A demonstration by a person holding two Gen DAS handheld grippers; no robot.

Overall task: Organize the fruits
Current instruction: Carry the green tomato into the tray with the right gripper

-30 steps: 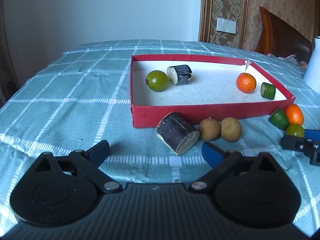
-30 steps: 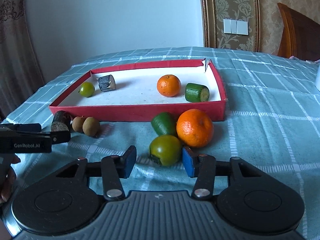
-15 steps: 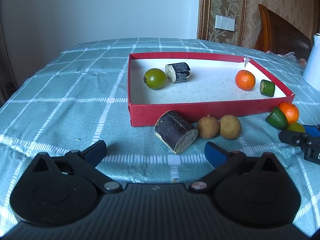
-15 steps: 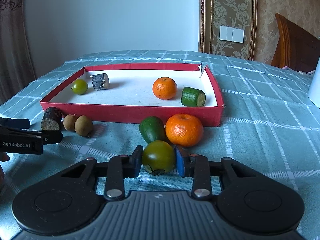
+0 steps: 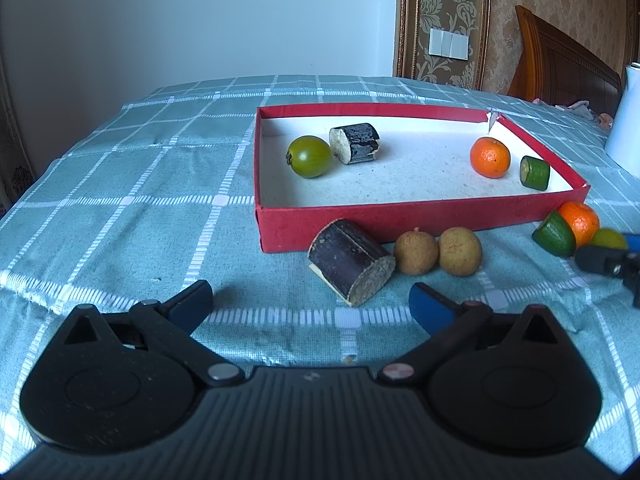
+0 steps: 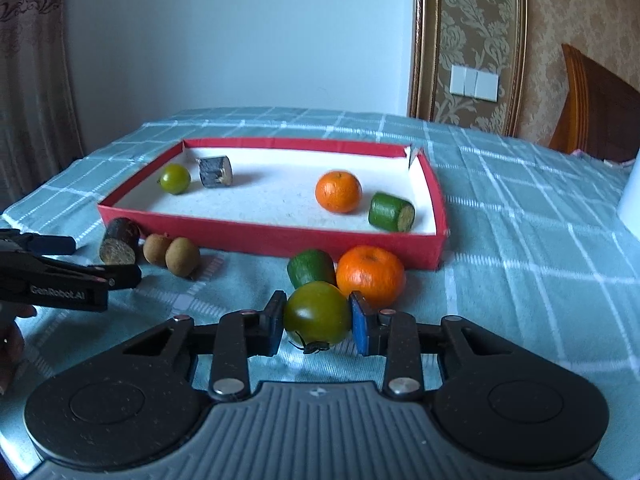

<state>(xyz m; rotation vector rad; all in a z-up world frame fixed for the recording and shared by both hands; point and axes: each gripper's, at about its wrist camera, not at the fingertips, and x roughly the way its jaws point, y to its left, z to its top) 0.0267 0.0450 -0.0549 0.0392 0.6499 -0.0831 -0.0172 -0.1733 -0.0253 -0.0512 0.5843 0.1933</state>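
My right gripper [image 6: 316, 322] is shut on a green tomato [image 6: 317, 313], lifted a little off the cloth in front of the red tray [image 6: 276, 240]. An orange [image 6: 370, 274] and a green cucumber piece [image 6: 311, 268] lie just behind it. My left gripper [image 5: 310, 304] is open and empty, low over the cloth, with a dark sugarcane piece [image 5: 350, 266] and two brown longans [image 5: 438, 251] just ahead. The tray [image 5: 400, 222] holds a green tomato [image 5: 309, 156], a sugarcane piece [image 5: 355, 143], an orange [image 5: 489, 157] and a cucumber piece [image 5: 534, 172].
The checked teal tablecloth [image 5: 120, 200] covers the table. A white jug [image 5: 624, 120] stands at the far right. A wooden headboard [image 6: 596, 120] and wall are behind. The right gripper shows in the left wrist view [image 5: 608, 260].
My right gripper has closed on the green tomato and raised it slightly. My left gripper has edged a little nearer the sugarcane piece and stayed open.
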